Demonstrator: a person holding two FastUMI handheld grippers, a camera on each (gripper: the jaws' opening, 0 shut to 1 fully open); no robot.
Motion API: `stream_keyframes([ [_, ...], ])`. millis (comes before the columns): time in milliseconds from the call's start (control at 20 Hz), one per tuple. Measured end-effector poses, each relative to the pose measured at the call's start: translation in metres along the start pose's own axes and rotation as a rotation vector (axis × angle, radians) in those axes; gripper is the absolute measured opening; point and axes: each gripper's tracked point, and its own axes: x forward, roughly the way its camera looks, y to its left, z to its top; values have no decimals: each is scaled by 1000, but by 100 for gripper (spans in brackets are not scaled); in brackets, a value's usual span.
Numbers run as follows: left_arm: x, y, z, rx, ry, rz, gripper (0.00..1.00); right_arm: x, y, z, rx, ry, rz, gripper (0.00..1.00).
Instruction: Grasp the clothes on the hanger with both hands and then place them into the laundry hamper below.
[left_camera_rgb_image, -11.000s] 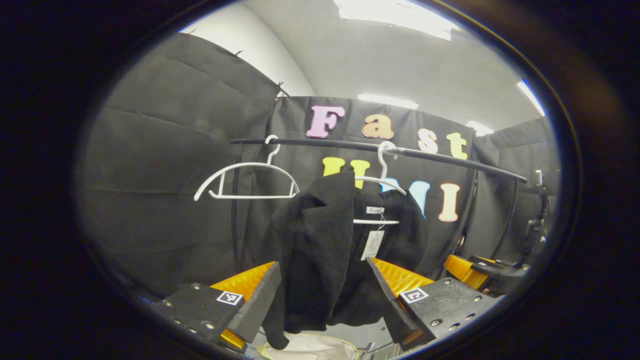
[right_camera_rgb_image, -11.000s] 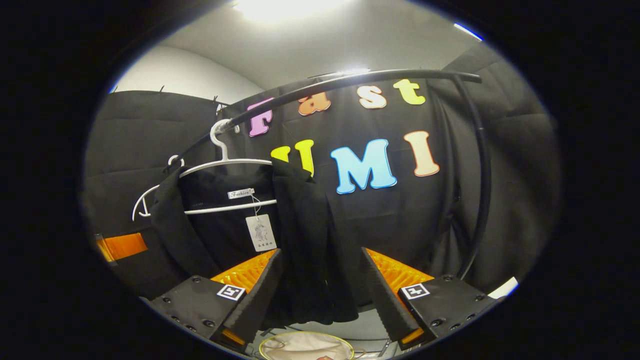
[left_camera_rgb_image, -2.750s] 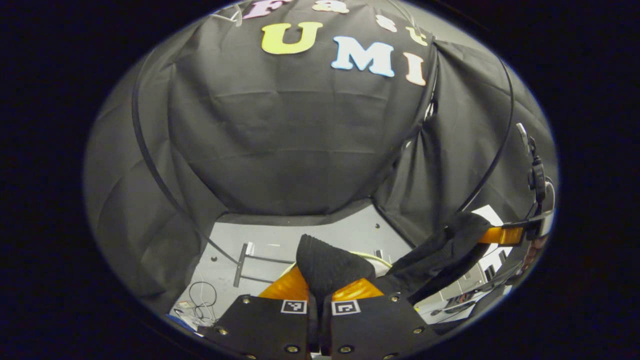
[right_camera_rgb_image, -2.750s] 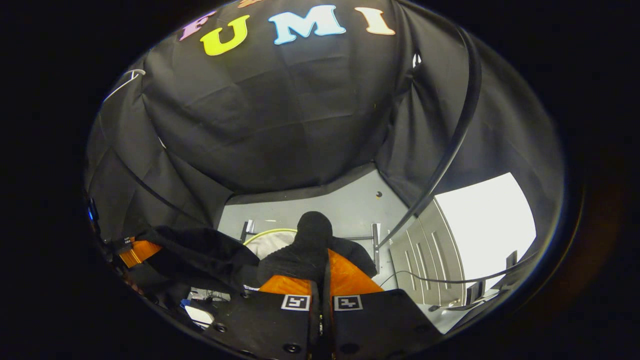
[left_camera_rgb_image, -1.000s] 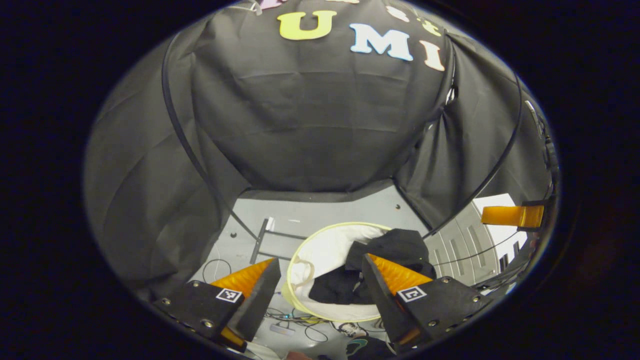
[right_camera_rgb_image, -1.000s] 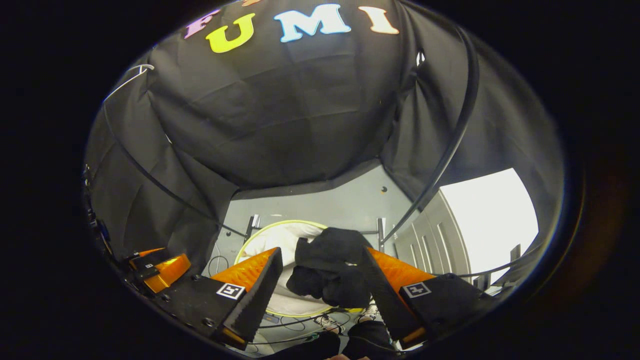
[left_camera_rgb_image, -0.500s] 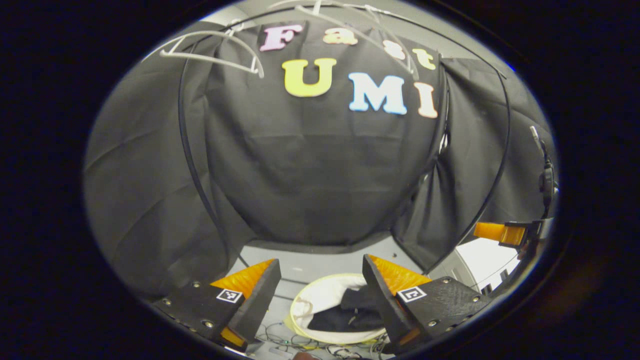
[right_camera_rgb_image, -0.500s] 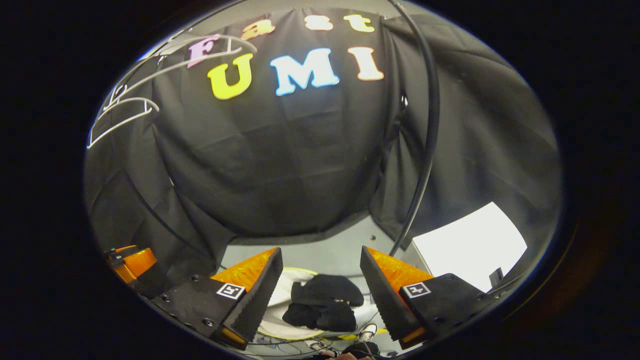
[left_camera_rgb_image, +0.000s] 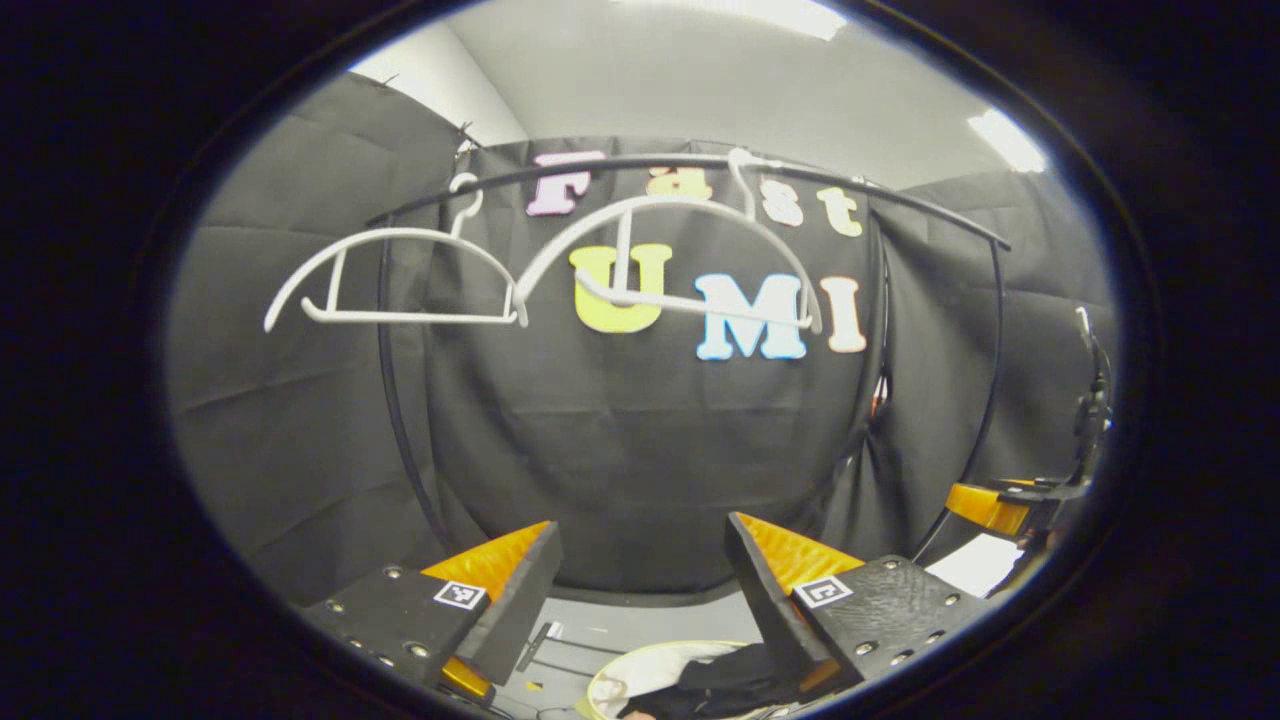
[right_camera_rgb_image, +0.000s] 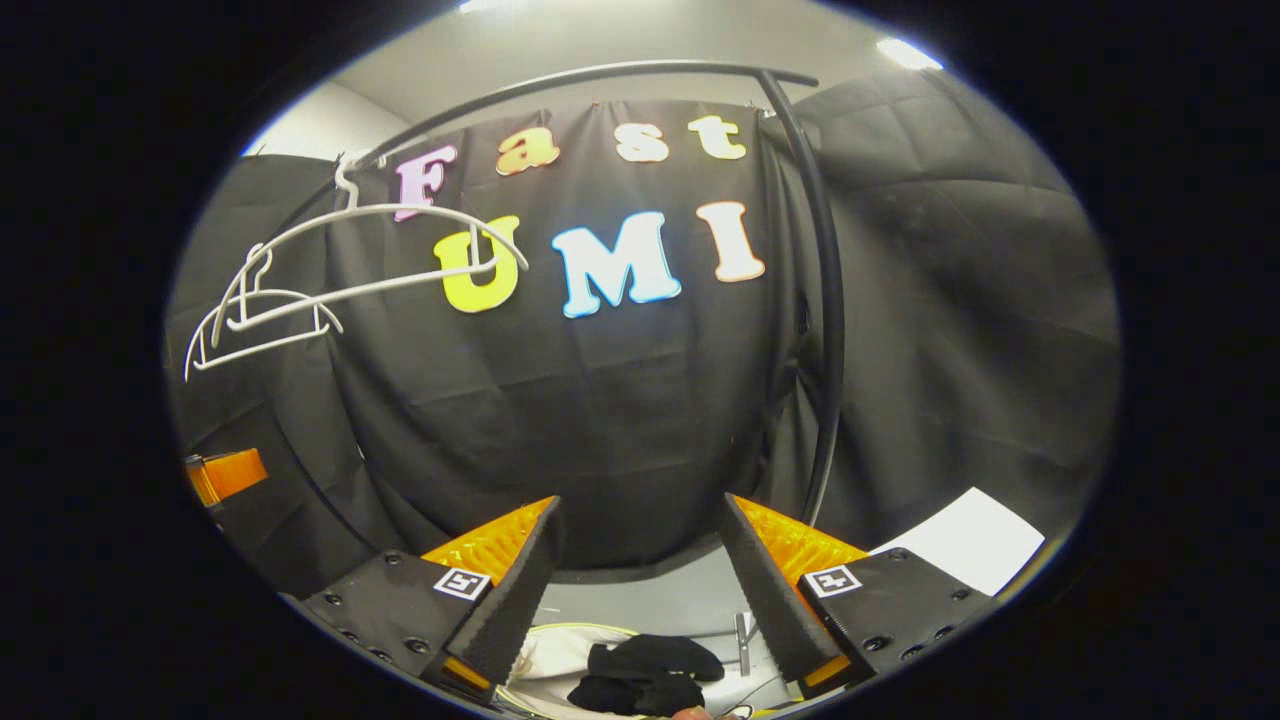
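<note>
One black garment (right_camera_rgb_image: 645, 675), bunched up, lies inside the laundry hamper (left_camera_rgb_image: 640, 672), low between and below the spread jaws in both views; in the right gripper view it sits just under the gap, in the left gripper view it shows under the right-hand jaw. Left gripper (left_camera_rgb_image: 640, 585) jaws spread wide, nothing between them; right gripper (right_camera_rgb_image: 640, 575) likewise spread and empty. Two white hangers (left_camera_rgb_image: 660, 260) hang bare on the black rail (right_camera_rgb_image: 620, 75), high above the jaws, one (left_camera_rgb_image: 390, 285) off to the upper left. The other gripper's tip shows far right of the left gripper's jaws (left_camera_rgb_image: 990, 505), and far left of the right gripper's (right_camera_rgb_image: 225, 473). Step judged: placing is done, grippers raised clear of the hamper. Next likely just pulling back to rest; no garment left on either hanger to grasp.
</note>
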Motion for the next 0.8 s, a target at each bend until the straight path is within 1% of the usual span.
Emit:
stream_keyframes([
  [50,-4,1,11,5,-17,-2,96,-3,1,9,-14,-24,5,93],
  [150,-9,0,27,26,-56,2,95,-7,0,31,-57,-85,-7,92],
  [250,-12,2,40,20,-89,1,95,-12,3,51,-85,-149,-8,92],
  [450,-20,11,74,-10,-184,6,95,-24,9,78,-55,-217,8,93],
  [600,-35,13,99,-16,-280,-3,95,-33,7,89,-21,-255,8,93],
  [650,-38,14,104,-15,-295,-8,95,-36,4,89,-16,-261,3,98],
  [750,-43,14,104,-12,-308,-5,95,-37,0,88,-16,-266,-19,98],
  [800,-42,15,101,-13,-304,-3,95,-37,-3,87,-23,-266,-41,98],
])
